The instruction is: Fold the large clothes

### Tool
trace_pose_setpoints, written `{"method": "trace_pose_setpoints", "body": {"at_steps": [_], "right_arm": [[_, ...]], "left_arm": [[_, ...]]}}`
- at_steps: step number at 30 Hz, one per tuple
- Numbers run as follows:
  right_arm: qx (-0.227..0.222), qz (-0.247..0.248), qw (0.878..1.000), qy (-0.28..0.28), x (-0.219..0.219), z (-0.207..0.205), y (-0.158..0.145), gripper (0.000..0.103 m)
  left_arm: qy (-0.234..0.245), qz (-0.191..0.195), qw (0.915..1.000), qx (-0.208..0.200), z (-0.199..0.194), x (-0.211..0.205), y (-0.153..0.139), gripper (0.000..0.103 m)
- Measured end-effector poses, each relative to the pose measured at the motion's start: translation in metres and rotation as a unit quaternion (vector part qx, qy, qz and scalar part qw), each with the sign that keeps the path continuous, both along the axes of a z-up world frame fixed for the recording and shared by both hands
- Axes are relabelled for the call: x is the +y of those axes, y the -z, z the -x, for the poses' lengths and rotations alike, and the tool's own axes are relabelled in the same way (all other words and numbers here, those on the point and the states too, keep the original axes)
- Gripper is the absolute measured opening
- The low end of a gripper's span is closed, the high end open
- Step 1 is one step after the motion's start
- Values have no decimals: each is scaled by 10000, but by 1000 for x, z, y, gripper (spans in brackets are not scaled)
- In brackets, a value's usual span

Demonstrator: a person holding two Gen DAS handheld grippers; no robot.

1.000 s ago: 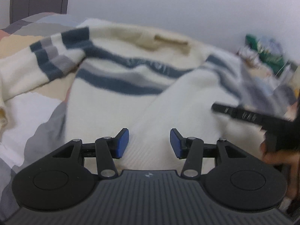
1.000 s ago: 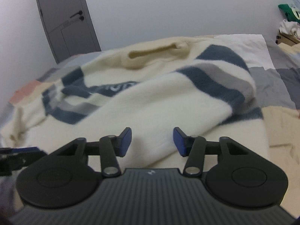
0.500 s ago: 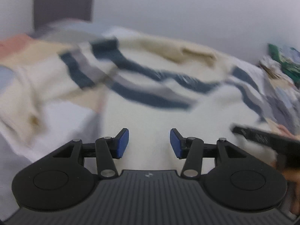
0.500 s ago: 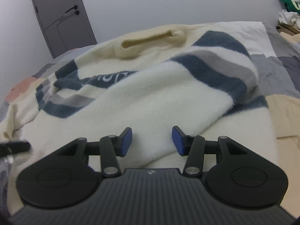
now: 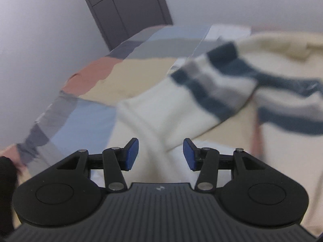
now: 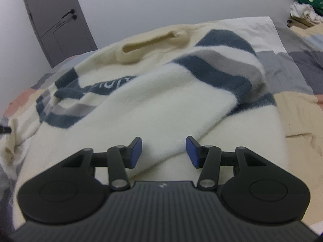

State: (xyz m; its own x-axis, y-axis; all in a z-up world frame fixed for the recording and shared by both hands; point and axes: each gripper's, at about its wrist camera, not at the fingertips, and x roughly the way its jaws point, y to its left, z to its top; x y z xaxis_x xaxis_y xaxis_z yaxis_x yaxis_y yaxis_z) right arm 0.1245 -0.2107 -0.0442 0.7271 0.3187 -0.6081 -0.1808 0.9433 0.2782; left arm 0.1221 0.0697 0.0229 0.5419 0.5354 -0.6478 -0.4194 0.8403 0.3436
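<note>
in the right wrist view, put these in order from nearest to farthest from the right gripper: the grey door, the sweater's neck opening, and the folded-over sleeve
1. Folded-over sleeve: just ahead of the right gripper, lying across the sweater's body.
2. Neck opening: farther up, at the sweater's far edge, slightly left of centre.
3. Grey door: beyond the bed, upper left.

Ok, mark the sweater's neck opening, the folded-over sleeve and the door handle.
neck opening (image 6: 149, 45), right wrist view, on the yellowish inside of the collar slit.
folded-over sleeve (image 6: 171, 104), right wrist view, on its plain cream stretch below the stripes.
door handle (image 6: 68, 14), right wrist view, on the dark lever.
</note>
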Motion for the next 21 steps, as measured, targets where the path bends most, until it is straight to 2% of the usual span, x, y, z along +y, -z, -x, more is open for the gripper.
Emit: {"method": "trace_pose_setpoints", "body": {"at_steps": [6,9,10,11,16,19,21], "right_arm": [[-49,194,9998,-32,5,-1,0,54],[-74,238,9997,-62,6,-2,0,54],[-72,224,9997,-69,5,-2,0,54],[-57,187,9998,-67,4,-3,0,54],[68,127,9999,-76,0,-5,0,52],[209,248,9993,-161,-1,-3,-2,51],[259,250,9992,-188,-3,-1,-5,51]], "left_arm": [[-288,175,9989,312,-8,13,23,52],[-458,-26,9983,356,-10,13,26,26],[-478,-45,9982,371,-11,14,26,12],[-461,-21,9983,363,-10,15,24,9],[-469,215,9987,-26,6,18,-11,8],[-335,326,9984,-316,15,14,-49,7],[-91,356,9970,-680,24,5,-84,7]]}}
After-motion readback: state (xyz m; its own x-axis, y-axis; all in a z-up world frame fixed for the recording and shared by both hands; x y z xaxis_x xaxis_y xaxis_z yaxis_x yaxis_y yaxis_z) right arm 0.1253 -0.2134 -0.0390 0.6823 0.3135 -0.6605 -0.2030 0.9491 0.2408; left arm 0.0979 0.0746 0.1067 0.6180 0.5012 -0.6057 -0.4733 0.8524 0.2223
